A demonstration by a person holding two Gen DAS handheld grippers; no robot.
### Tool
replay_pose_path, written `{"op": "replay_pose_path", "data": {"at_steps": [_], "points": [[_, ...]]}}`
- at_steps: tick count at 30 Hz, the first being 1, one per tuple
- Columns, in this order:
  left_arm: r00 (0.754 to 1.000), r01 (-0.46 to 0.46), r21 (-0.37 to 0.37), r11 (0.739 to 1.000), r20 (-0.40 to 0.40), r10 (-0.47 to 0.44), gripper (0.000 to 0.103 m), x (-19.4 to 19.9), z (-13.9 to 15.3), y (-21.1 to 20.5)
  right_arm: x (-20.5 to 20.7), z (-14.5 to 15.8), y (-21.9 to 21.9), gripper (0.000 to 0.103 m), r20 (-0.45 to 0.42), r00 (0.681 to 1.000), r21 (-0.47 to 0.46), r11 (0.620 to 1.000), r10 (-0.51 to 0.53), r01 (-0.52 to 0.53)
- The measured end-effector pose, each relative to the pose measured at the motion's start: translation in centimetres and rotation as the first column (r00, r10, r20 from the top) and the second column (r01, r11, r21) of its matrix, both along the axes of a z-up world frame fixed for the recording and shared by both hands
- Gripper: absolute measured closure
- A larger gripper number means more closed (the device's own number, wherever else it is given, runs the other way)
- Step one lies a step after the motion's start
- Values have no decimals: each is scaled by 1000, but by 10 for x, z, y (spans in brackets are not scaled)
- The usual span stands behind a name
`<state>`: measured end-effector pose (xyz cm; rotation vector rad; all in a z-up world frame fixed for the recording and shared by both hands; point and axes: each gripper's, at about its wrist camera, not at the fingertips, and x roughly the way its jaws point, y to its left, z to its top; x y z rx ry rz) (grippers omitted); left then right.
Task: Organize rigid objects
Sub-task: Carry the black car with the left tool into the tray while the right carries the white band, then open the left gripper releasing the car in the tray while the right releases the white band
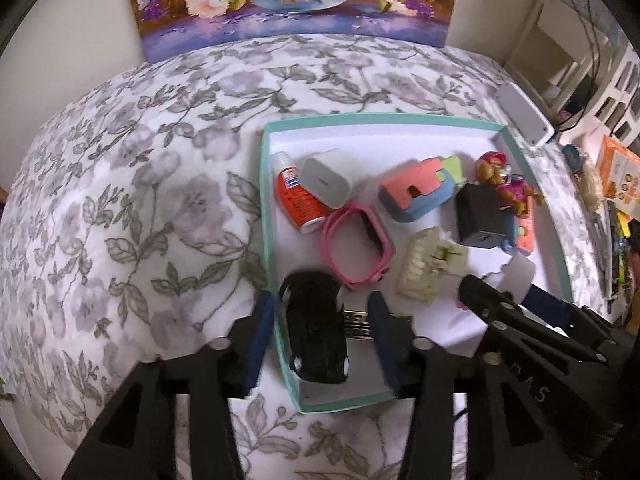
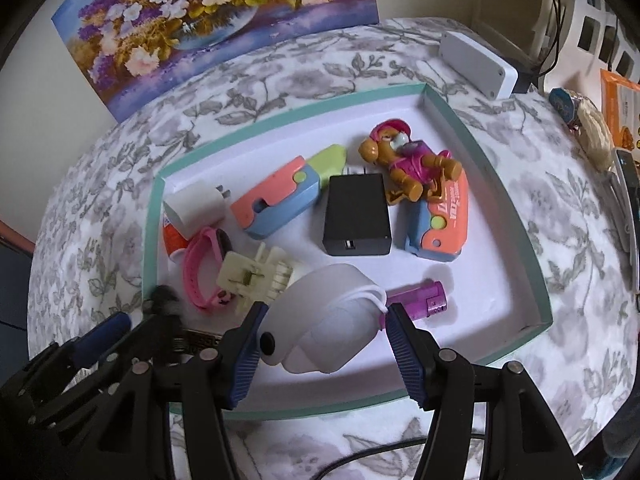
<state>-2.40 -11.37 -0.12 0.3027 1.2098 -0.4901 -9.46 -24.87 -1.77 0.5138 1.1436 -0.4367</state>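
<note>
Teal-rimmed tray (image 1: 520, 152): black toy car (image 1: 316, 332) lying loose between left gripper's (image 1: 322, 340) parted jaws; white mouse-shaped object (image 2: 332, 328) between right gripper's (image 2: 326, 354) jaws, grip uncertain.

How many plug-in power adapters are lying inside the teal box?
2. The black adapter lies in the middle of the teal box, beside the dog figure. The white adapter lies at the left end, over the orange tube. Others may be hidden.

A floral grey bedspread (image 1: 140, 200) covers the bed; at twelve o'clock a flower painting (image 1: 292, 0) leans against a cream wall (image 1: 80, 20).
</note>
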Motion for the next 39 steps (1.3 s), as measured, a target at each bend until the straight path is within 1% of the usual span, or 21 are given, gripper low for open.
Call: {"op": "replay_pose_path", "data": {"at_steps": [2, 4, 7, 8, 9, 10, 11, 13, 14, 15, 17, 21, 22, 23, 24, 27, 29, 33, 36, 39], "points": [[1000, -16, 4, 1000, -10, 16, 39, 3, -3, 4, -1, -4, -1, 39, -10, 1000, 5, 1000, -4, 4], [999, -34, -4, 999, -26, 34, 38, 5, -4, 8, -1, -7, -2, 39, -15, 1000, 18, 1000, -9, 9], [999, -46, -7, 999, -23, 46, 37, 6, -4, 12, -2, -11, -1, 38, -24, 1000, 20, 1000, -6, 6], [999, -49, -7, 999, -20, 49, 35, 5, -4, 14, -2, -11, 0, 37, -27, 1000, 17, 1000, -3, 3], [998, -56, -2, 998, -14, 56, 28, 5, -3, 16, -2, -12, 2, 37, -31, 1000, 12, 1000, 0, 0], [998, -62, 4, 998, -6, 62, 25, 6, -3, 18, -2, -12, 3, 36, -32, 999, 8, 1000, 3, -2], [998, -70, 14, 997, 6, 70, 23, 6, -3, 21, -2, -12, 4, 32, -31, 999, 3, 1000, 5, -5], [996, -91, 29, 995, 23, 90, 23, 8, -3, 26, -3, -12, 7, 24, -37, 999, -17, 1000, 6, -7], [994, -108, 34, 994, 28, 107, 21, 10, -3, 31, -3, -12, 9, 18, -39, 999, -26, 1000, 10, -11], [992, -121, 35, 992, 27, 121, 17, 12, -4, 35, -3, -12, 9, 13, -39, 999, -30, 999, 12, -13], [989, -146, 35, 989, 25, 145, 15, 14, -5, 42, -3, -12, 11, 8, -42, 999, -44, 999, 13, -15], [979, -202, 46, 978, 33, 200, 13, 20, -8, 60, -6, -10, 13, 1, -37, 999, -60, 998, 13, -15], [977, -213, 48, 976, 35, 211, 11, 21, -9, 64, -6, -10, 14, 0, -34, 999, -65, 998, 15, -17], [974, -224, 49, 973, 37, 222, 3, 22, -9, 67, -7, -9, 15, 0, -30, 999, -69, 997, 18, -20], [970, -242, 51, 969, 43, 240, 1, 23, -9, 73, -7, -9, 16, 0, -27, 999, -71, 997, 21, -23], [959, -281, 34, 959, 51, 279, 1, 25, -8, 84, -7, -5, 20, 0, -13, 999, -91, 995, 32, -33], [956, -288, 19, 957, 54, 287, 1, 25, -6, 88, -7, -1, 23, 0, -4, 999, -107, 994, 38, -38], [961, -272, -2, 962, 55, 271, 1, 23, -2, 90, -6, 5, 29, 0, 13, 998, -112, 992, 53, -51], [966, -252, 5, 968, 60, 251, 1, 20, 1, 91, -6, 9, 34, 0, 19, 998, -118, 991, 65, -62], [966, -252, 7, 968, 57, 252, 1, 19, 4, 95, -5, 15, 41, 0, 32, 996, -131, 988, 86, -82]]}}
